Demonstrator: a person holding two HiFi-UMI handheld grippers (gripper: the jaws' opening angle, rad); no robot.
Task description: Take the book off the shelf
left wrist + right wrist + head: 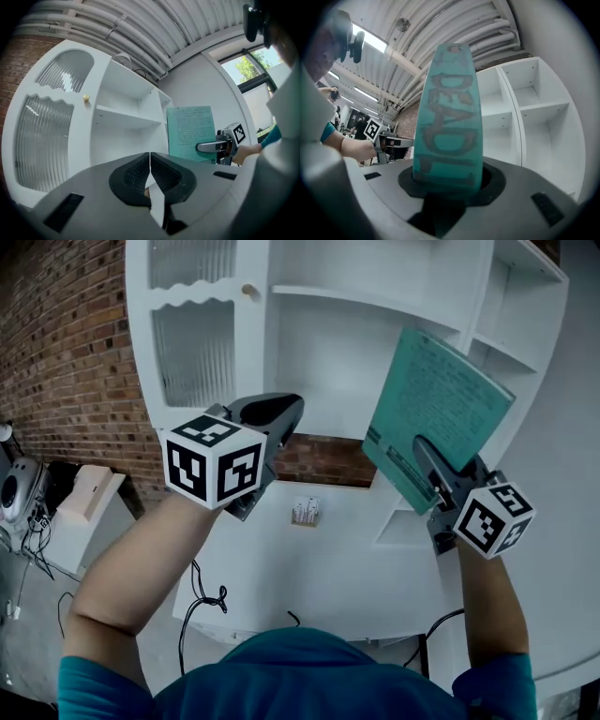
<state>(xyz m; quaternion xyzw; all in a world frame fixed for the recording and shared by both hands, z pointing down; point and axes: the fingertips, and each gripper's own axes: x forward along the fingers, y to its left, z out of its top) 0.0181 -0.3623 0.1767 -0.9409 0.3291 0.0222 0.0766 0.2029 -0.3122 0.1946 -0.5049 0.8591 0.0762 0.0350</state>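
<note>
thin teal paperback book (436, 413), held in the air in front of the right-hand compartments of the tall white shelf unit (375, 306), clear of every board and touching none of them; it leans, its upper corner tipped towards the unit's right edge and its lower corner nearest the person; right gripper (424, 451), grey with black pads, pinches the book at that lower corner near the spine; in the right gripper view the spine, printed with large dark letters, stands up out of the jaws and fills the gap between the pads; left gripper (286, 413), of the same make, hangs before the middle of the unit, well apart from the book; its black pads are pressed together with nothing between them; each gripper carries a white cube with black square markers, left (213, 465) and right (494, 517); the unit's left side has two ribbed glass door panels (192, 352) and a small round pale knob (248, 290) at the door's edge; a red brick wall (66, 352) lies beyond the unit's left edge; bare forearms and teal sleeves (300, 676) fill the bottom of the head view.
</note>
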